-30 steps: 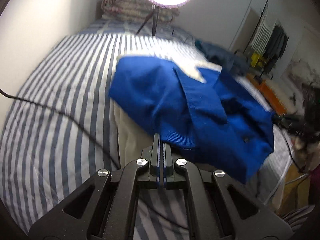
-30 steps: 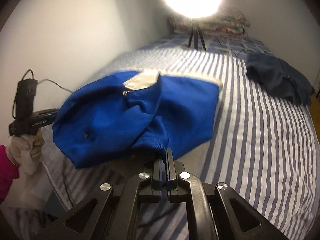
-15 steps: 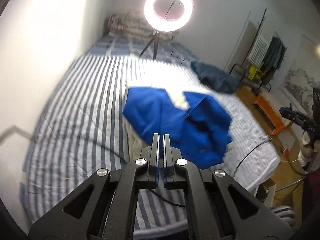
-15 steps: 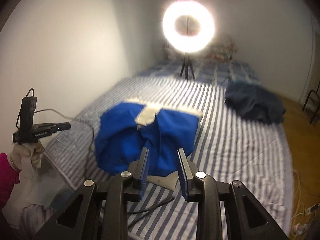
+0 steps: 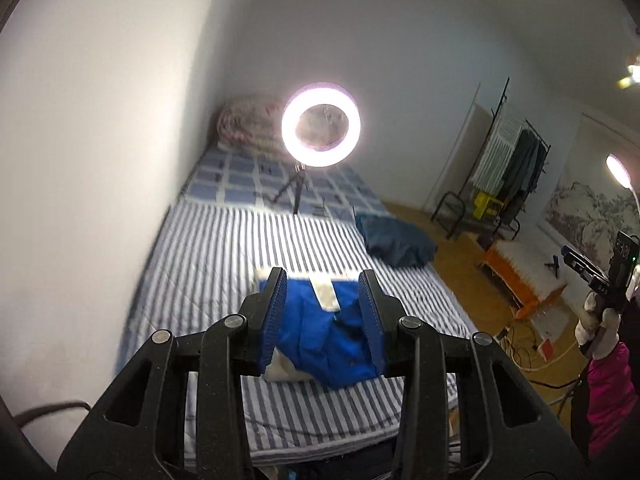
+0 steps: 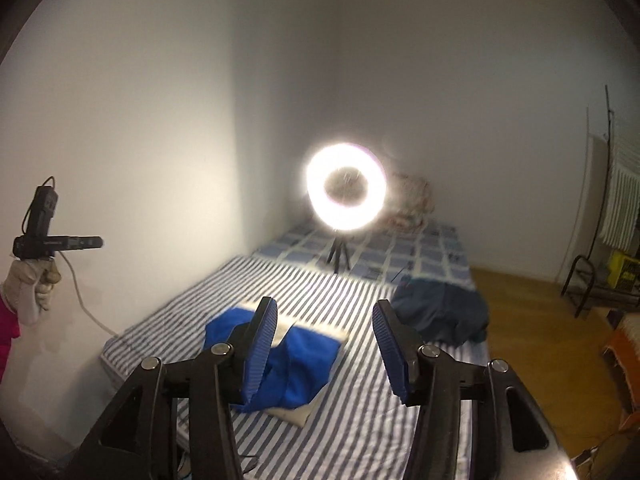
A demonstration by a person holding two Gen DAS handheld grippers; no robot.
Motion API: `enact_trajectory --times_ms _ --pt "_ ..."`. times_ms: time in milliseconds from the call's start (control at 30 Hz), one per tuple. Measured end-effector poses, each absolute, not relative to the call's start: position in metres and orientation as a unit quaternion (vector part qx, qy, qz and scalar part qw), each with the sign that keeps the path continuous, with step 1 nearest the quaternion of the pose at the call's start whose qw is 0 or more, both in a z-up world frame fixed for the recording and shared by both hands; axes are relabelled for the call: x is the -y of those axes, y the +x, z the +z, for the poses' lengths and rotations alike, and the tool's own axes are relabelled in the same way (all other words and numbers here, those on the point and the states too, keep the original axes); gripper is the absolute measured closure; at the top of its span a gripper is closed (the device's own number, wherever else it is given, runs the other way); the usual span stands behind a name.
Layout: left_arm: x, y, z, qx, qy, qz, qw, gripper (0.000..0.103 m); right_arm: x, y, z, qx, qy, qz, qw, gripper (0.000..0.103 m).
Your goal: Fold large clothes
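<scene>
A bright blue garment with white lining [image 5: 320, 336] lies folded in a loose bundle on the striped bed [image 5: 216, 264]; it also shows in the right wrist view [image 6: 296, 356]. My left gripper [image 5: 322, 292] is open and empty, raised well back from the garment. My right gripper [image 6: 324, 320] is open and empty, also held high and back from it. In each view the other hand-held gripper shows at the frame's edge, the right one [image 5: 596, 276] and the left one [image 6: 52, 242].
A lit ring light on a tripod [image 5: 320, 124] stands on the bed's far part. A dark blue garment [image 5: 394, 240] lies at the bed's right edge. A cable [image 6: 86, 308] hangs by the left wall. A clothes rack [image 5: 508, 168] and orange stool [image 5: 520, 276] stand on the floor.
Both grippers let go of the blue garment, opened, and pulled up and back from the bed. The garment now lies by itself on the bed.
</scene>
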State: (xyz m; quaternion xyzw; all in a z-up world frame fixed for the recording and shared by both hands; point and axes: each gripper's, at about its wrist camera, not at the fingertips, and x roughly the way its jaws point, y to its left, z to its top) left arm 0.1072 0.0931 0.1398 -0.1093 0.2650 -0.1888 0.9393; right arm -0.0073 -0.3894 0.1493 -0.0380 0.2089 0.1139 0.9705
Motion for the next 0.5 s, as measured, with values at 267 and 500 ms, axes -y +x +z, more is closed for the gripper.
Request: enact_trajectory --times_ms 267,500 --pt "-0.122 0.112 0.178 -0.246 -0.107 -0.162 0.949 0.055 0.417 -0.009 0.208 -0.158 -0.038 0.087 0.983 0.044" --pt "-0.11 0.164 0.06 -0.336 -0.184 -0.189 0.904 0.053 0.421 0.033 0.134 -0.227 0.005 0.102 0.968 0.043"
